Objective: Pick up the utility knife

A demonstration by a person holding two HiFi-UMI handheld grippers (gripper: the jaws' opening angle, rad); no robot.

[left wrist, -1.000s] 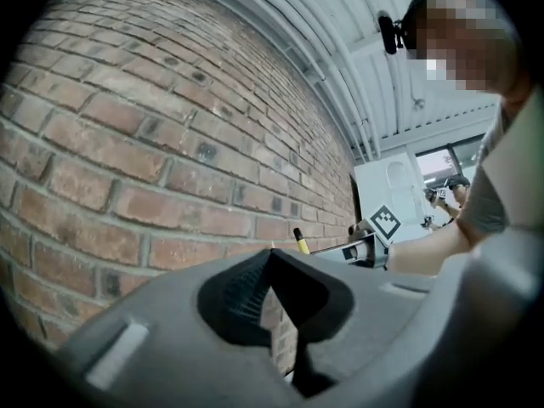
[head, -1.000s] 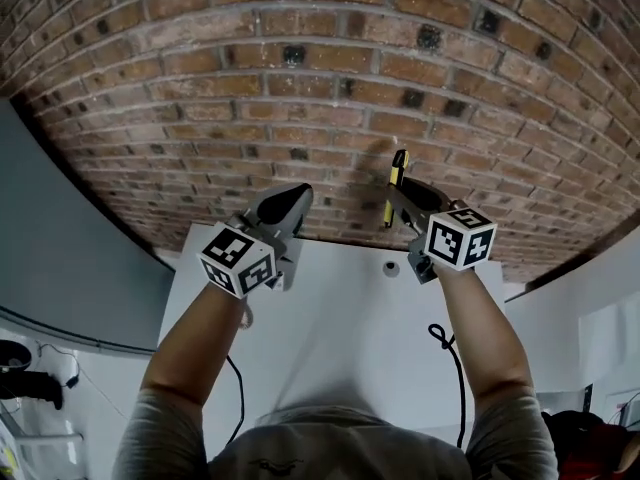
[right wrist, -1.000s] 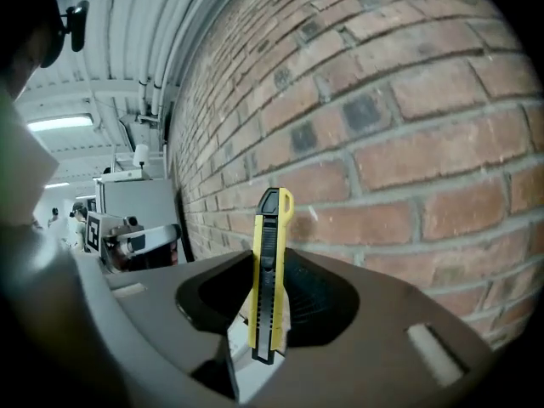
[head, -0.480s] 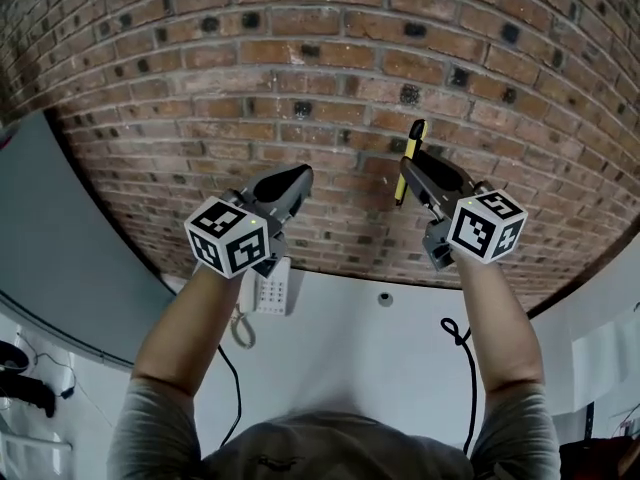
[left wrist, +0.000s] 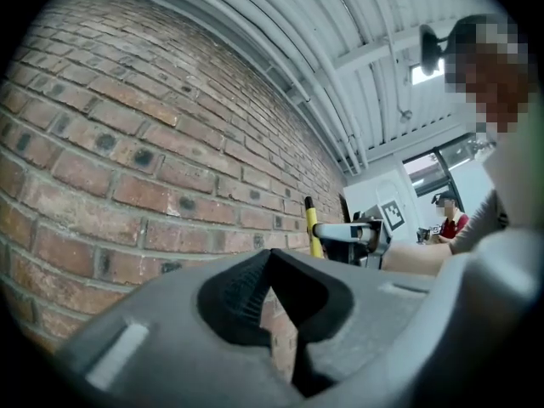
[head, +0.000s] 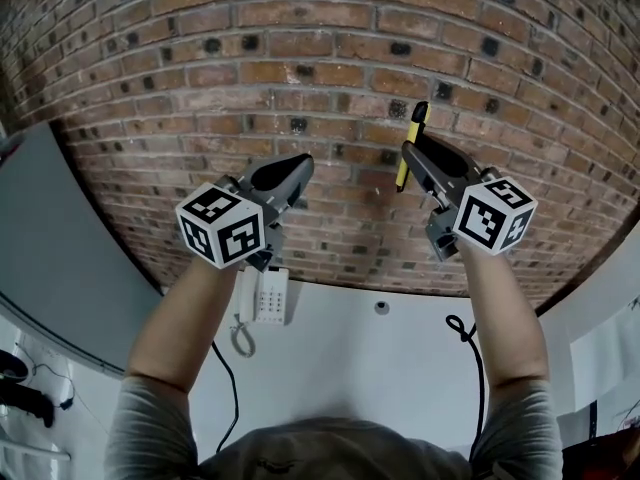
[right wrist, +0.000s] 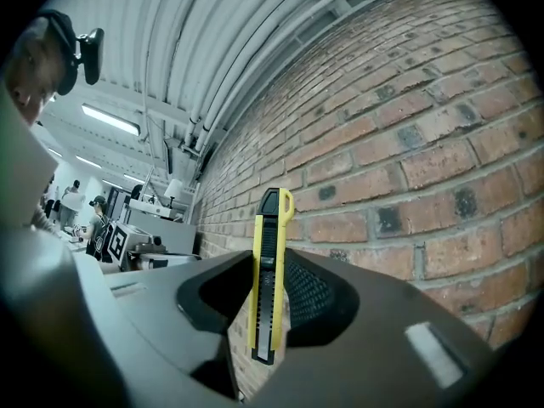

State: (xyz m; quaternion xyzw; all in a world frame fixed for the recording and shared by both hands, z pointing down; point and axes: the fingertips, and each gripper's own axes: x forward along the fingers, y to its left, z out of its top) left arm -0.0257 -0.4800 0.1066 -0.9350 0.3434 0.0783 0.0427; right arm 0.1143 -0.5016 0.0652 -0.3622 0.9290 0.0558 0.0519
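The utility knife (head: pixel 411 146) is yellow and black and stands upright in front of the brick wall (head: pixel 330 58). My right gripper (head: pixel 416 158) is shut on it, and its upper end sticks out above the jaws. In the right gripper view the knife (right wrist: pixel 269 270) runs upright between the two black pads (right wrist: pixel 316 296). My left gripper (head: pixel 292 171) is held up at the same height to the left, shut with nothing in it. In the left gripper view its tips (left wrist: pixel 270 257) meet, and the right gripper (left wrist: pixel 350 233) with the knife (left wrist: pixel 311 224) shows beyond.
Below my arms lies a white table (head: pixel 340 368) with a white desk phone (head: pixel 264 294), a small round knob (head: pixel 381 308) and a black cable (head: pixel 466 340). A grey partition (head: pixel 60 248) stands at the left. People sit far back in the room (left wrist: pixel 448 219).
Both grippers have risen from just above the table's far edge to in front of the brick wall. The knife has stayed in the right gripper's jaws.
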